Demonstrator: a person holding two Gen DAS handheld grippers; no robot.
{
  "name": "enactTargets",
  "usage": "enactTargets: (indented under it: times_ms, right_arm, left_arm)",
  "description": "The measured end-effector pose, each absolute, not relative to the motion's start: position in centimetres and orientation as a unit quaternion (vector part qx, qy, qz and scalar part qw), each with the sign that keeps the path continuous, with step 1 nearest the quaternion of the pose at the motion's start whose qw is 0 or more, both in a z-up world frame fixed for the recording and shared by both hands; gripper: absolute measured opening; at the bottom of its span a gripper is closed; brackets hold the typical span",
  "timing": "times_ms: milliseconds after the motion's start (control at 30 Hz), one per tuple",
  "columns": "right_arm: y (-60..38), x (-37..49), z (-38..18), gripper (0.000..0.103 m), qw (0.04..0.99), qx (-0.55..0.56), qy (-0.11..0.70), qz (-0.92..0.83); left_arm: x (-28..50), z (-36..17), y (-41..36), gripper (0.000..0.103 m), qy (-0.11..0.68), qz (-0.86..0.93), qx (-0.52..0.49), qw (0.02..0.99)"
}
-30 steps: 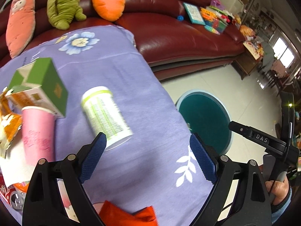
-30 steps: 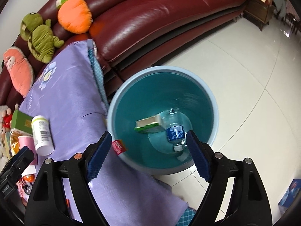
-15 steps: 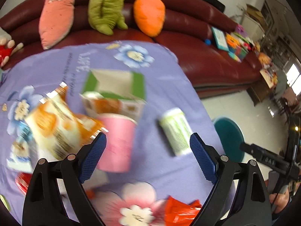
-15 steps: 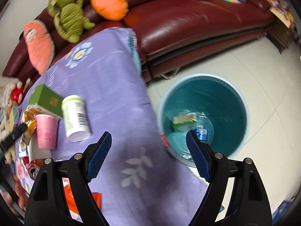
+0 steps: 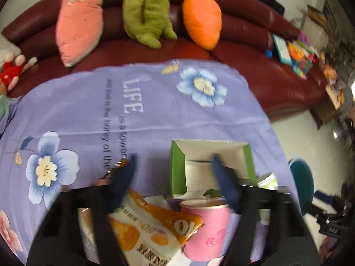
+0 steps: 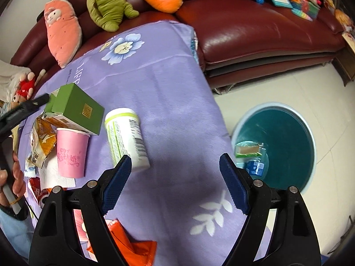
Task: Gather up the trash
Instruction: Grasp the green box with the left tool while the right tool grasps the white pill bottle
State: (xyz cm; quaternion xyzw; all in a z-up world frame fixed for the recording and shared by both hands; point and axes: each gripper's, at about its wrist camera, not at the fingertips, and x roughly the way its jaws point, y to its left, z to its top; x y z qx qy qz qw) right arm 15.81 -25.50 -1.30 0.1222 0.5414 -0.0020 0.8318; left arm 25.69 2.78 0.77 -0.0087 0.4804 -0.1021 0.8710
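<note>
My left gripper (image 5: 174, 158) hangs blurred over a trash pile on the purple cloth, its jaws closing. One fingertip sits in the mouth of the open green box (image 5: 210, 166), the other over the edge of the orange snack bag (image 5: 155, 226); neither pad is visibly pressing. A pink paper cup (image 5: 206, 230) lies just below the box. My right gripper (image 6: 175, 157) stands open over bare cloth, with a white green-labelled bottle (image 6: 124, 137) lying beside its left finger. The teal bin (image 6: 277, 104) on the floor to the right holds a small box and a bottle.
A maroon sofa (image 6: 255, 31) with plush toys borders the table at the back. A red wrapper (image 6: 131, 246) and a crushed can (image 6: 42, 196) lie near the front edge. A person's hand (image 6: 15, 177) grips the left tool's handle. White floor lies to the right.
The left gripper has swung from the table's bin-side edge to above the box, cup and snack bag, and its jaws have narrowed. The right gripper has moved from over the bin to over the table.
</note>
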Motion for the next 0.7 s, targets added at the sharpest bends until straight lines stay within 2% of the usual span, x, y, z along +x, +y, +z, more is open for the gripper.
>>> enactTargets:
  times_ms: [33, 67, 200, 233, 267, 300, 567, 633, 700]
  right_arm:
    - [-25.2, 16.2, -1.4, 0.078, 0.831, 0.121, 0.543, 0.002]
    - [-24.8, 16.7, -1.5, 0.078, 0.83, 0.121, 0.544, 0.007]
    - [-22.9, 18.7, -2.1, 0.077, 0.826, 0.109, 0.551, 0.037]
    - [-22.3, 19.3, -2.4, 0.075, 0.825, 0.102, 0.554, 0.048]
    - [-21.9, 19.6, -2.6, 0.067, 0.824, 0.099, 0.556, 0.054]
    - [-21.2, 20.2, -3.0, 0.063, 0.819, 0.098, 0.562, 0.066]
    - [-18.7, 23.0, -6.8, 0.063, 0.791, 0.099, 0.594, 0.106]
    - [-18.9, 22.8, -7.5, 0.05, 0.787, 0.105, 0.597, 0.109]
    - [-19.4, 22.1, -7.3, 0.049, 0.794, 0.113, 0.587, 0.11]
  left_arm:
    - [25.8, 0.1, 2.5, 0.031, 0.489, -0.113, -0.003, 0.865]
    - [25.8, -0.4, 2.3, 0.027, 0.495, -0.118, 0.005, 0.861]
    - [24.6, -1.8, 2.4, 0.027, 0.499, -0.131, 0.018, 0.856]
    - [24.4, -1.8, 2.8, 0.027, 0.501, -0.137, 0.012, 0.854]
    - [24.3, -2.0, 3.0, 0.027, 0.504, -0.142, 0.007, 0.852]
    - [24.1, -2.1, 3.3, 0.027, 0.509, -0.147, 0.005, 0.848]
    - [23.7, -3.2, 3.4, 0.028, 0.523, -0.141, 0.013, 0.841]
    - [24.0, -3.6, 2.7, 0.03, 0.527, -0.142, 0.022, 0.838]
    - [24.0, -3.9, 1.9, 0.029, 0.525, -0.137, 0.036, 0.839]
